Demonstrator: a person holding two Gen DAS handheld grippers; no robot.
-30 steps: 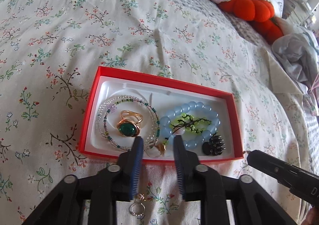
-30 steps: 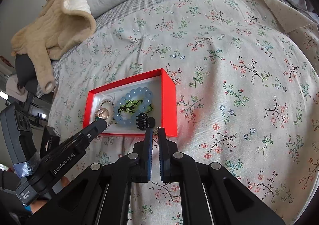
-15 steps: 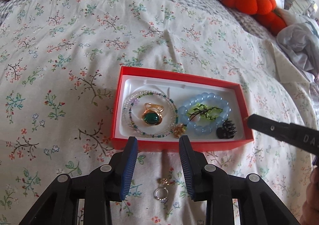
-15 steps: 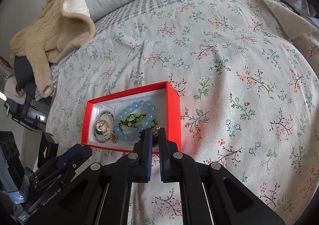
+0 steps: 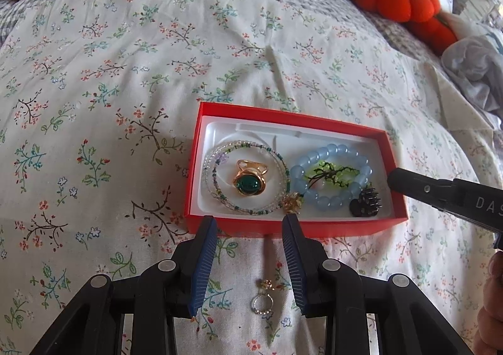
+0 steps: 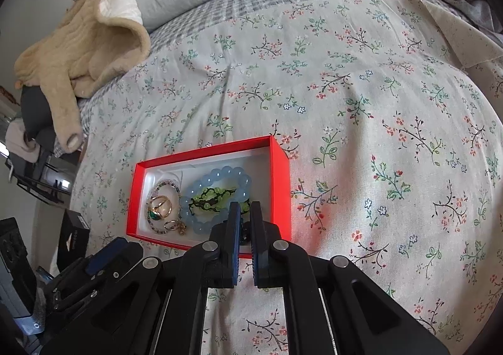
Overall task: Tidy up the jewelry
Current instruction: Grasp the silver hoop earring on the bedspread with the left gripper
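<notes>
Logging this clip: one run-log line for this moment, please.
left gripper: open, over earring on bedspread | right gripper: nearly shut, over box | earring outside box

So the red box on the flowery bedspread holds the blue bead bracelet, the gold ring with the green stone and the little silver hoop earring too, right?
Not quite. The small silver hoop earring lies outside the red box, on the floral bedspread between the left gripper fingers, as the left wrist view shows. The bracelet and ring are inside.

glossy gold metal ring point(image 5: 250, 179), matt red cardboard box point(image 5: 345, 227), cloth bedspread point(image 5: 157, 56).
</notes>
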